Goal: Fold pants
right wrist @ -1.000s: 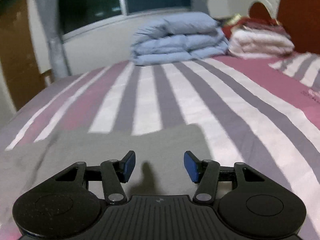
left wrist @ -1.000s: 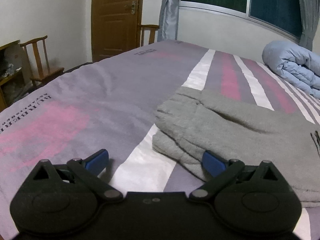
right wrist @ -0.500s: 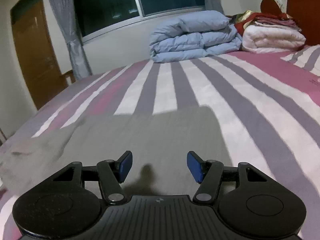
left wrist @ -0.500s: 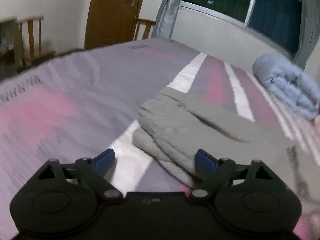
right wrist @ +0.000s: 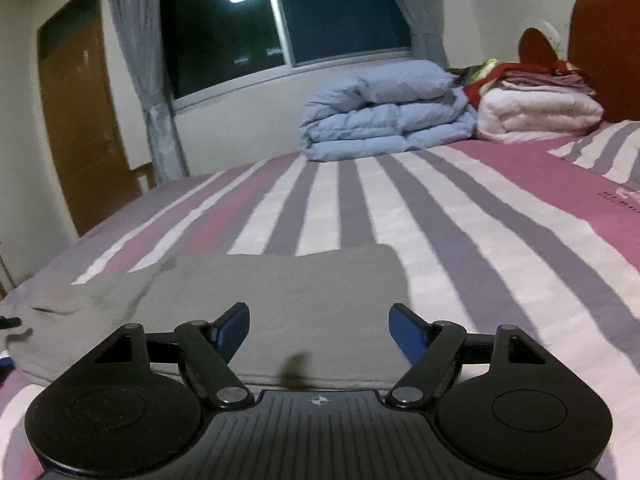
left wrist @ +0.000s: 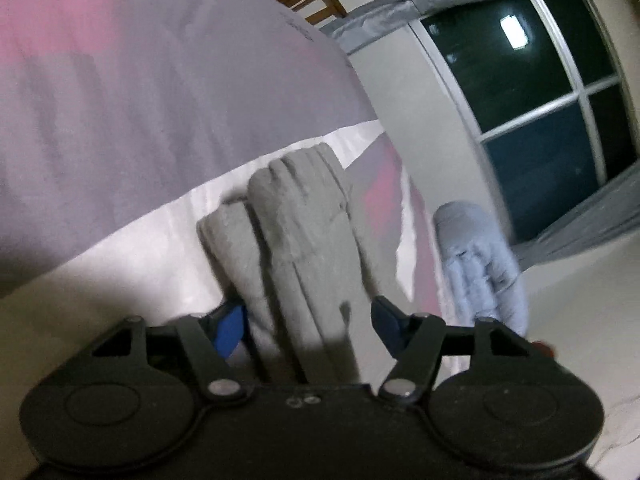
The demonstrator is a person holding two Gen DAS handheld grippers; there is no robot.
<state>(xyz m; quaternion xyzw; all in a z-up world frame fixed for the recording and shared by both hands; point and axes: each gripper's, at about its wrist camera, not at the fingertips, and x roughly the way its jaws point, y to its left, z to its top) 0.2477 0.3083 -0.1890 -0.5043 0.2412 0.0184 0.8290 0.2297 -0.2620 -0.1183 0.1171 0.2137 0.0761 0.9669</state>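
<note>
Grey pants (right wrist: 280, 304) lie folded flat on the striped bed (right wrist: 480, 216). In the right wrist view my right gripper (right wrist: 320, 332) is open and empty, just above the near edge of the pants. In the left wrist view the camera is rolled hard to one side. There the pants' bunched, layered end (left wrist: 296, 240) runs between the open blue fingers of my left gripper (left wrist: 306, 326). The jaws stand wide on either side of the cloth; I cannot tell if they touch it.
A folded light-blue duvet (right wrist: 384, 112) and a white and red stack of bedding (right wrist: 536, 100) sit at the far side of the bed by the headboard (right wrist: 604, 40). A window (right wrist: 280, 20), curtains and a wooden door (right wrist: 76, 120) are behind.
The left gripper has rolled sharply sideways and moved in, so the pants' folded end now lies between its fingers. The right gripper has pulled back slightly and opened a little wider.
</note>
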